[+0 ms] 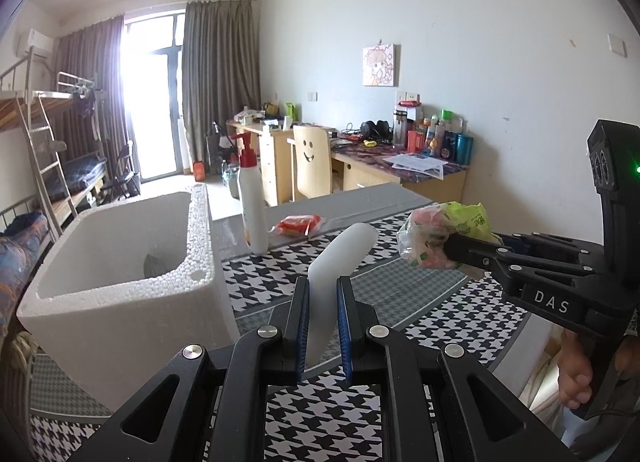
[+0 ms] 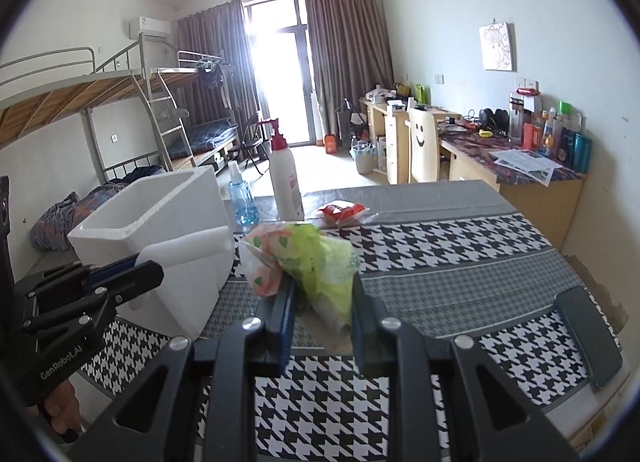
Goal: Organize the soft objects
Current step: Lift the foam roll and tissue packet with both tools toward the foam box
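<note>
- Landmark: the white foam box (image 1: 116, 274), open top, standing on the houndstooth tablecloth (image 1: 420, 326). I place everything else relative to it.
- Inside the box I see one dark item (image 1: 154, 264) at the bottom; can't tell what it is.
- Just behind the box's right rear corner: blue spray bottle (image 2: 240, 201) and white pump bottle (image 1: 252, 201) with red pump, both upright.
- Right of the box, past the pump bottle: flat red packet (image 1: 298, 225) lying on the grey strip of the table.
- My left gripper (image 1: 323, 322) sits just right of the box's near corner, clenched on a white foam piece (image 1: 340, 262). The piece sticks out forward and tilts up to the right. In the right wrist view it sits against the box's side wall; touching or not, can't tell.
- Further right of the box: my right gripper (image 2: 322, 314), clamped on a crumpled plastic bag wad (image 2: 308, 258), green and pink print, held above the cloth.
- Hand (image 1: 576, 374) on the right gripper's handle is visible at the far right of the left wrist view.
- Well right of the box: dark grey flat pad (image 2: 588, 338) lying on the cloth near the table's edge.
</note>
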`<state>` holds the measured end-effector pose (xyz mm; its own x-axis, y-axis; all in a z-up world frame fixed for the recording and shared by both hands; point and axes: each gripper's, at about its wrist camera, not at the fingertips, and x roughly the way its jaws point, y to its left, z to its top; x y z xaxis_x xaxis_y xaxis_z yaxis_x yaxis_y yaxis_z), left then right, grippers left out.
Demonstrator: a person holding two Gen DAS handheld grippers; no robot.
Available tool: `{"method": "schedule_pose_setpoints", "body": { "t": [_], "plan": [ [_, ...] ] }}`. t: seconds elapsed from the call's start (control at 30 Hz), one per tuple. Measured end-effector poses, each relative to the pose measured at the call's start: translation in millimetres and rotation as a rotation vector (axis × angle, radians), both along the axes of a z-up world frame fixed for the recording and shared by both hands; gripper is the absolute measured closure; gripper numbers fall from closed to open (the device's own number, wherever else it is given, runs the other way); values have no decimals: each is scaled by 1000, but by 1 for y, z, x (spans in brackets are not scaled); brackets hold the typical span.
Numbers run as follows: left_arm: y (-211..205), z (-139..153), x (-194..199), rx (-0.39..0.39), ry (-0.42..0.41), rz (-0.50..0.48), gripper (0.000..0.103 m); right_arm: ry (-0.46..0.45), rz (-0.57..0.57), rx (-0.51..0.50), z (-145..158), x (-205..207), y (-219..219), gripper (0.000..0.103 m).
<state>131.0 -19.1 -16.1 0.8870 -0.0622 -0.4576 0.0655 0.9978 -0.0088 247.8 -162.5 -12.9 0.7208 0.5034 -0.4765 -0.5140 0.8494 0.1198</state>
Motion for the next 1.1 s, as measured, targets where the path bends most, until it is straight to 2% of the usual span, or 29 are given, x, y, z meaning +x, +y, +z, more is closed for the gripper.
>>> {"method": "schedule_pose_setpoints", "body": {
  "t": [1.1],
  "plan": [
    [12,38,8,24,-94,17,89,-63,7,22,27,8,6,75]
  ]
}}
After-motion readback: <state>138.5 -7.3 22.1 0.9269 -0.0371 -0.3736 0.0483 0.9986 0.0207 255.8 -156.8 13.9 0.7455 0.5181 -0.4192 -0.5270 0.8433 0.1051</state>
